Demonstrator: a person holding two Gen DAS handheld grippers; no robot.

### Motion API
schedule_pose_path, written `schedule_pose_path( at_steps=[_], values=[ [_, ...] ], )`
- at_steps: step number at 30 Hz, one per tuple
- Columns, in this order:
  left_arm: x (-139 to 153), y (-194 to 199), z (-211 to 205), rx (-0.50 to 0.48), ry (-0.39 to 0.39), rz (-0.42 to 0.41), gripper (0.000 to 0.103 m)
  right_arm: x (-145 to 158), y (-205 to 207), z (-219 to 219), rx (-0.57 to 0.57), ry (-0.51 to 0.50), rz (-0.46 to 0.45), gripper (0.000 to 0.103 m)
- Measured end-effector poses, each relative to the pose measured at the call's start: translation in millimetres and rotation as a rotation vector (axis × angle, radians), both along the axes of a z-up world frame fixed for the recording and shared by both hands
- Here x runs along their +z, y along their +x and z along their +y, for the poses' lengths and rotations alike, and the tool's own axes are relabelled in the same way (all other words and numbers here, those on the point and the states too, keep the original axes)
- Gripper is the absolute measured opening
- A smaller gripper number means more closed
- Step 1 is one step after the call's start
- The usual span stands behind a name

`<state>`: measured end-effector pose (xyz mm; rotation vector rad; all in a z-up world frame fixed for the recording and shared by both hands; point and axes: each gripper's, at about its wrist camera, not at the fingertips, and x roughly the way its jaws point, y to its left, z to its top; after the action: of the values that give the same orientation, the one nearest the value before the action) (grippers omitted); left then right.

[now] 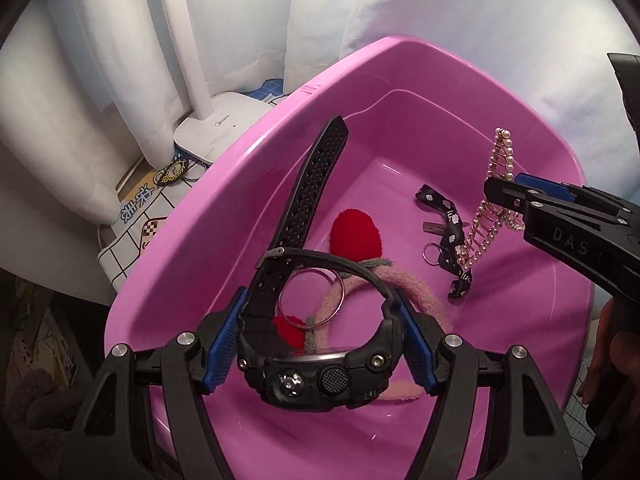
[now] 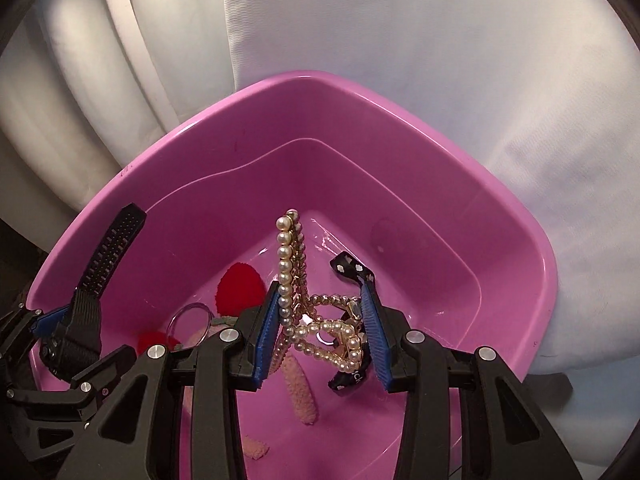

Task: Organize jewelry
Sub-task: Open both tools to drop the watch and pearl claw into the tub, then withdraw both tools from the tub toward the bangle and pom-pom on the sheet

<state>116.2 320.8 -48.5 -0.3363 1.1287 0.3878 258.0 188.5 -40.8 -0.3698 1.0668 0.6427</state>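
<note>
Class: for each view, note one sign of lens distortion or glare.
Left wrist view: dark round corners, and the pink tub's rim bows. Right wrist view: the same dark corners, with small white glints on the tub floor behind the pearl clip.

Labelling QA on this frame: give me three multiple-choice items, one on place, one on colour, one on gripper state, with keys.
1. Where does the black bow clip lie?
A. On the floor of the basin
B. On the lamp base
C. Outside the basin, on the cloth

2. What colour is the basin?
A. White
B. Pink
C. Blue

3. What is the left hand-held gripper doing?
A. Standing open with nothing in it
B. Closed on a black watch
C. Closed on a pearl hair clip

Key:
1 A, the bow clip rests on the basin floor beside a key ring.
2 B, walls and rim are pink in both wrist views.
3 B, the blue pads press both sides of the watch; the pearl hair clip is in the right hand-held gripper.
</note>
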Motion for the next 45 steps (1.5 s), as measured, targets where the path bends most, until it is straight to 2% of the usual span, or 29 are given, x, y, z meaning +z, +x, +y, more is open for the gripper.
schedule_pose_path(
  at_steps=[4,6,8,10,24,26,31,32,34,39,45],
  values=[
    [-2,-1,-3,-0.002,0.003,0.023,0.069,-6,4,8,-0.013,-0.021,0.013,0.039],
    [2,-3,-4,0.001,0.029,0.010,0.071,-5,5,10,-0.021,-0.026,0.008,0.040],
    [9,-4,-5,-0.001,0.055,-0.011,0.083,-3,5,10,-0.026,-0.031,-0.003,0.046],
    [15,-7,-5,0.003,0.076,-0.029,0.086,0,5,9,-0.028,-0.024,-0.011,0.049],
    [17,-16,-11,0.028,0.065,-0.026,0.086,10,-4,-7,-0.043,0.012,-0.014,0.052],
    [19,-18,-13,0.030,0.068,-0.028,0.087,12,-6,-10,-0.046,0.023,-0.016,0.057],
    [28,-27,-18,0.036,0.088,-0.054,0.088,24,-18,-20,-0.049,0.051,-0.033,0.057],
    [29,-29,-20,0.037,0.102,-0.059,0.090,26,-21,-22,-0.055,0.053,-0.041,0.061],
    [35,-35,-23,0.045,0.132,-0.085,0.094,33,-29,-30,-0.061,0.073,-0.067,0.067],
    [47,-49,-38,0.039,0.195,-0.144,0.096,47,-50,-59,-0.093,0.124,-0.101,0.069],
    [63,-64,-67,0.010,0.172,-0.227,0.096,53,-86,-123,-0.190,0.165,-0.176,0.069]
  ],
)
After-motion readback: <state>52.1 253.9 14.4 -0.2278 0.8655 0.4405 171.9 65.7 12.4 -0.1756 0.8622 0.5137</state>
